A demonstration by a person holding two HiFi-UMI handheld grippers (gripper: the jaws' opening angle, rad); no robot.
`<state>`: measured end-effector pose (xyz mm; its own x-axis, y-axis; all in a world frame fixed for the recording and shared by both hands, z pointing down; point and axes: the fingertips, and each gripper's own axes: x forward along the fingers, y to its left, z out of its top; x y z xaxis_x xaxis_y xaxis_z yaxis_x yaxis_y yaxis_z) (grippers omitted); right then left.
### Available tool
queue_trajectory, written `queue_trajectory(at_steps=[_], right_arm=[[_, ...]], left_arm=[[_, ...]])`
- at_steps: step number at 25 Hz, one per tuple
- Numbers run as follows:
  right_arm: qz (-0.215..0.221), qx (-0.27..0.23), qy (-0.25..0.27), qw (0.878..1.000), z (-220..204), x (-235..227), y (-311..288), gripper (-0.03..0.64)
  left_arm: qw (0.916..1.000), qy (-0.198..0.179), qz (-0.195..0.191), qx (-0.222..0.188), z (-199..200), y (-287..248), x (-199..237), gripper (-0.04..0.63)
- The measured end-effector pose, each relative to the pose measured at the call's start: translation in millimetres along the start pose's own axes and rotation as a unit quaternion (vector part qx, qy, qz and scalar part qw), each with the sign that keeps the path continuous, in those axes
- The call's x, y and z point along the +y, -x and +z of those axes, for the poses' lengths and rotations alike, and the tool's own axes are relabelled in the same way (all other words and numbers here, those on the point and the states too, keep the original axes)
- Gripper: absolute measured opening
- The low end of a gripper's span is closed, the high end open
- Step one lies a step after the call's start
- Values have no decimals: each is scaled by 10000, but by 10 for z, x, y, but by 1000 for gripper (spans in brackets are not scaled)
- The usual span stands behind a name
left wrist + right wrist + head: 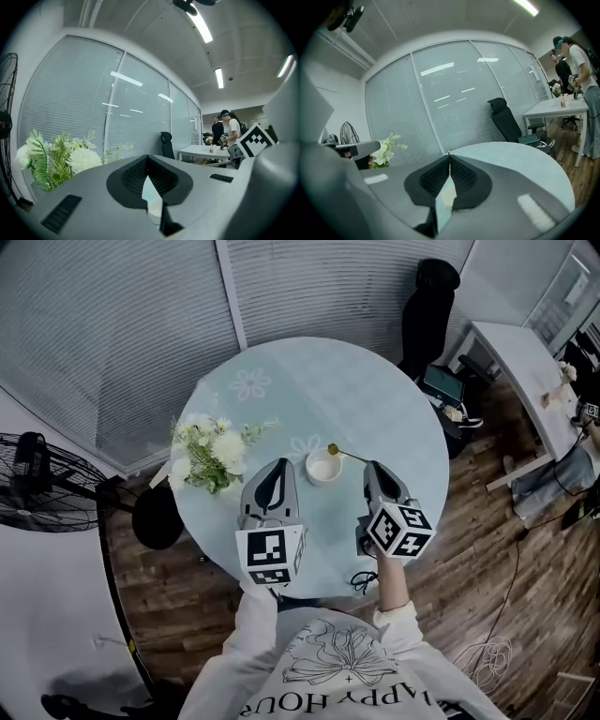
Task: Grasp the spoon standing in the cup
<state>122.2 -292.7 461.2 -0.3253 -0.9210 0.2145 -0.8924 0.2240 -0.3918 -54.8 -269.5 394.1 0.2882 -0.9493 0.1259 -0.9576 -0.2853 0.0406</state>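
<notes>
Pale blue-green and round, the table [375, 399] filled the middle of the head view, with ribbed window blinds [141, 324] behind it and a black standing fan [37, 484] off its left edge. A bunch of white flowers [211, 454] with green leaves stood on the table's left side, well apart from the task's things.

Both grippers hovered over the near half of the table, pointing away from the person. The left gripper [275, 465] sat just left of the cup, its jaws pressed together at the tips with nothing between them (its own view showed only a wedge of table under the pads). The right gripper [371, 465] sat just right of the cup, its jaws closed too, and a thin golden sliver stuck up from between their tips.

The small white cup [322, 468] stood between the two grippers. The golden spoon [349, 456] had its rounded end at the cup's far right rim, and its thin handle ran rightward to the right gripper's tips, which pinched it.
</notes>
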Motion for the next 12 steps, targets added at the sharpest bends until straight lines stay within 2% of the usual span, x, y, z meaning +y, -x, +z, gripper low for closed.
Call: queue_trajectory(at_steps=[8,12], right_arm=[[4,-289,162,9994,197,62,153,15],[-42,-408,422,9983,316,80,250,15]], left_arm=[[9999,-22,-11,-124,87,72,-43,6],[9998,-59,-34,-196,148,110,-106,6]])
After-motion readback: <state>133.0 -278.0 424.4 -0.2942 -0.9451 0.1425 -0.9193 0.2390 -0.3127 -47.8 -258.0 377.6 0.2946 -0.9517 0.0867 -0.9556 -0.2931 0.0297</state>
